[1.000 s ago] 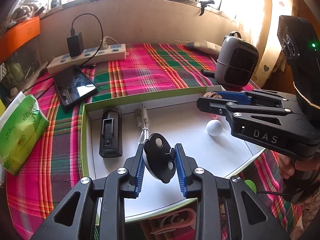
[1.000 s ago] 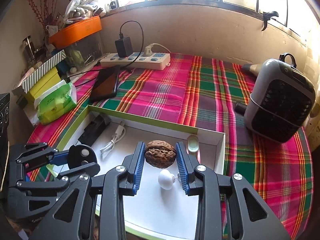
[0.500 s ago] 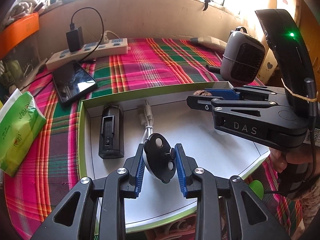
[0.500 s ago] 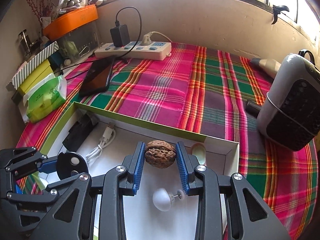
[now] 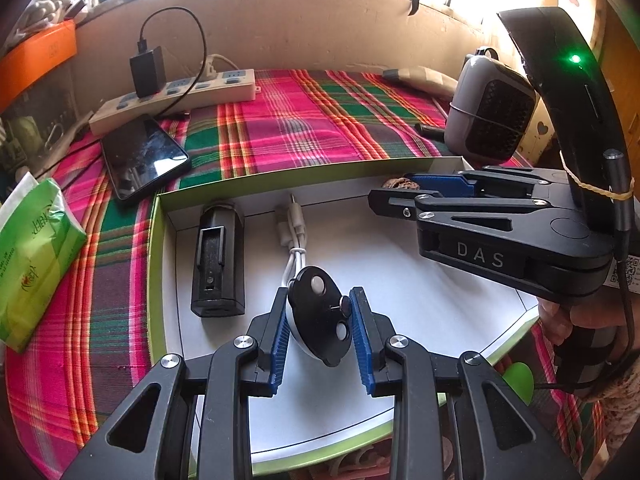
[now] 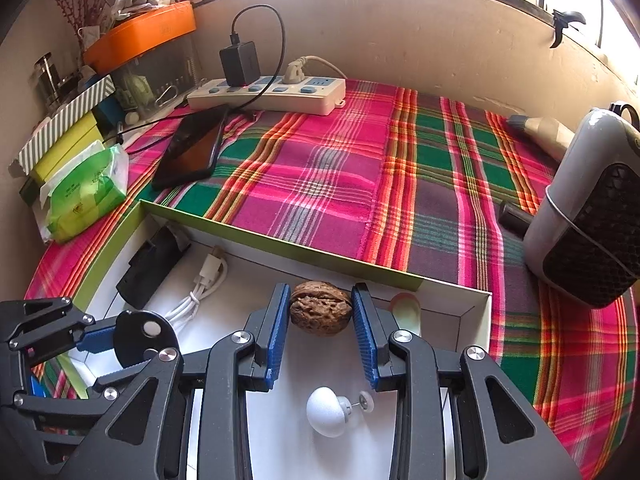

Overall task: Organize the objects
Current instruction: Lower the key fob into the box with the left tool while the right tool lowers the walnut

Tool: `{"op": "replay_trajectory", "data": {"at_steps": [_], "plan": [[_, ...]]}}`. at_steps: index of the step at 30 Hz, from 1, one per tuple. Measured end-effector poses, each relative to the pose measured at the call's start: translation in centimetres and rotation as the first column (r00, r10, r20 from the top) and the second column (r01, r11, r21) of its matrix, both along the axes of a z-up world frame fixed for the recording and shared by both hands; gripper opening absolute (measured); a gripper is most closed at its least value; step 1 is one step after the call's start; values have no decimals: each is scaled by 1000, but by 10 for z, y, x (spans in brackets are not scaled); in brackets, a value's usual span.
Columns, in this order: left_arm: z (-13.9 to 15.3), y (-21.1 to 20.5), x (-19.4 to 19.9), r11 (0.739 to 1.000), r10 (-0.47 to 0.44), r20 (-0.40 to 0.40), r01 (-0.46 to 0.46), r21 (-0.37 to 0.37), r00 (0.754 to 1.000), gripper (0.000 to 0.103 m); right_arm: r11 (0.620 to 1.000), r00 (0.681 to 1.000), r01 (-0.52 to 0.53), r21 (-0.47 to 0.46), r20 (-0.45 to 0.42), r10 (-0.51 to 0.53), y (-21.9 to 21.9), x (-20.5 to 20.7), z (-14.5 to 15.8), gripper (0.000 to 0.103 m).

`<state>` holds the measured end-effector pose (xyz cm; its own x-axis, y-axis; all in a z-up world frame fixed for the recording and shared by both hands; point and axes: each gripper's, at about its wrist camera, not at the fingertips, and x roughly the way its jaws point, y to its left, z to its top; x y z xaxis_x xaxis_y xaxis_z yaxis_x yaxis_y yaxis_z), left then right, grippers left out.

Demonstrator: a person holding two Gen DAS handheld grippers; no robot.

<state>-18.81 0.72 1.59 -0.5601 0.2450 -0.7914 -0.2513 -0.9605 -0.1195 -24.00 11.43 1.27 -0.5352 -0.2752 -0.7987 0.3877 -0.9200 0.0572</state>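
Right wrist: walnut (image 6: 321, 307) long axis crosswise.

In the left wrist view, the right tongs (image 5: 394, 196) cover nearly all of the walnut (image 5: 396, 181) by the green-edged box's (image 5: 280, 174) far wall. The tissue pack (image 5: 32, 264) left of the box is cut by the frame edge, its print unreadable.
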Motion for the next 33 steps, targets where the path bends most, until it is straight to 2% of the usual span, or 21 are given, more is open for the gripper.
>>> {"op": "replay_trajectory", "data": {"at_steps": [30, 33], "plan": [[-2, -4, -6, 999, 33, 10, -33, 1, 999, 28, 999, 1000, 18, 49, 16, -19, -5, -1, -4, 33], [-2, -5, -6, 999, 42, 12, -42, 6, 999, 31, 999, 1000, 25, 40, 15, -26, -3, -1, -4, 44]]}}
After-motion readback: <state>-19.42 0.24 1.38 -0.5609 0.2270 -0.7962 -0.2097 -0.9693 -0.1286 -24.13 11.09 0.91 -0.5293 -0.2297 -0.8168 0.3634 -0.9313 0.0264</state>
